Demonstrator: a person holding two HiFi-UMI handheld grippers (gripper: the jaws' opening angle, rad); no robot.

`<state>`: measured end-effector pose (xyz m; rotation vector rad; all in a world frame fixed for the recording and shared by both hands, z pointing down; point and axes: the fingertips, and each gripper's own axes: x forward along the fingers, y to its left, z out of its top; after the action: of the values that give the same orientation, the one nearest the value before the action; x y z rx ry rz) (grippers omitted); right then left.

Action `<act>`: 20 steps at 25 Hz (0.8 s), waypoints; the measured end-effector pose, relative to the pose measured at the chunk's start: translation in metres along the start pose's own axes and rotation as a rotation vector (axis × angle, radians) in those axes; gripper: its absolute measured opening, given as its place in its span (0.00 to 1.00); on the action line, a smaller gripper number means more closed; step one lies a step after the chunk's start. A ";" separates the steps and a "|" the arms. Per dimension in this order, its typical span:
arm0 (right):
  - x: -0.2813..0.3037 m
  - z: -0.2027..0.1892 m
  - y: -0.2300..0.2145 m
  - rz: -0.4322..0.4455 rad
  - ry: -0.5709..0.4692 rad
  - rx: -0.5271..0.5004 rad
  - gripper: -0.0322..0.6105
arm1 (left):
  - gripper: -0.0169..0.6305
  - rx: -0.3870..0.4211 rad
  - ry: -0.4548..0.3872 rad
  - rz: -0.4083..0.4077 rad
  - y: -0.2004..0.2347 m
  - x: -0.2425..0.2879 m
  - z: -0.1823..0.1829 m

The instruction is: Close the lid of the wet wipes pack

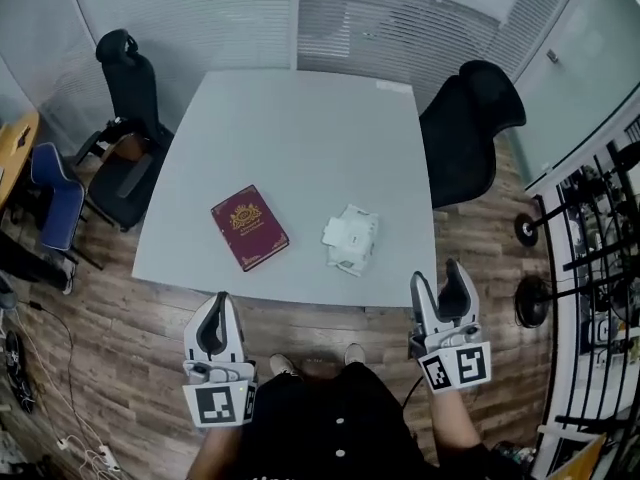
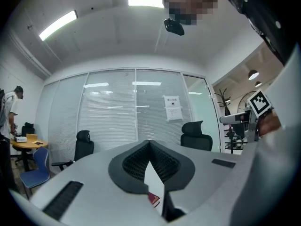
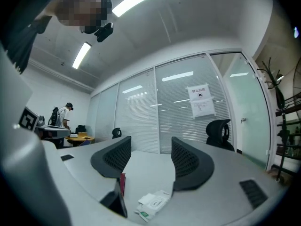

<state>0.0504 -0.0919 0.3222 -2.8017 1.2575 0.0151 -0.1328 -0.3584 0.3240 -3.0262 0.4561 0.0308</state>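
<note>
The white wet wipes pack [image 1: 350, 238] lies near the front edge of the grey table [image 1: 300, 128], its lid flap raised. In the right gripper view the wet wipes pack [image 3: 153, 204] shows low between the jaws, some way ahead. My right gripper [image 1: 438, 280] hangs in front of the table's front right corner, open and empty; the right gripper [image 3: 150, 157] points level. My left gripper [image 1: 218, 305] is off the table's front left, jaws shut on nothing; in its own view the left gripper [image 2: 149, 143] has its tips touching.
A dark red book [image 1: 249, 227] lies left of the pack. Black office chairs [image 1: 470, 128] [image 1: 128, 98] flank the table, and a blue chair [image 1: 55, 193] stands at the left. A metal rack [image 1: 600, 258] lines the right side. A person [image 3: 62, 116] stands far off.
</note>
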 end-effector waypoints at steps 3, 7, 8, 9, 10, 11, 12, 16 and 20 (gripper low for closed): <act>-0.016 0.000 -0.003 -0.057 0.000 -0.004 0.47 | 0.05 -0.006 -0.004 -0.059 -0.007 0.007 -0.001; -0.031 -0.002 0.002 -0.115 0.005 -0.010 0.47 | 0.05 -0.018 -0.005 -0.129 -0.011 0.010 -0.006; -0.034 -0.003 0.005 -0.123 0.007 -0.012 0.47 | 0.05 -0.020 -0.006 -0.140 -0.011 0.010 -0.007; -0.035 -0.004 0.008 -0.128 0.008 -0.013 0.47 | 0.05 -0.021 -0.006 -0.148 -0.009 0.009 -0.008; -0.036 -0.005 0.012 -0.132 0.010 -0.015 0.47 | 0.05 -0.023 -0.005 -0.152 -0.007 0.007 -0.009; -0.038 -0.005 0.015 -0.136 0.012 -0.016 0.47 | 0.05 -0.025 -0.004 -0.156 -0.005 0.006 -0.010; -0.039 -0.006 0.019 -0.140 0.014 -0.016 0.47 | 0.05 -0.027 -0.002 -0.161 -0.003 0.004 -0.011; -0.044 -0.010 0.034 -0.156 0.023 -0.018 0.47 | 0.05 -0.032 0.009 -0.188 0.005 -0.003 -0.018; -0.048 -0.018 0.041 -0.169 0.040 -0.011 0.47 | 0.05 -0.031 0.025 -0.210 0.008 -0.006 -0.024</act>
<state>-0.0125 -0.0846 0.3399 -2.9212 1.0273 -0.0436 -0.1405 -0.3665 0.3475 -3.0899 0.1384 -0.0133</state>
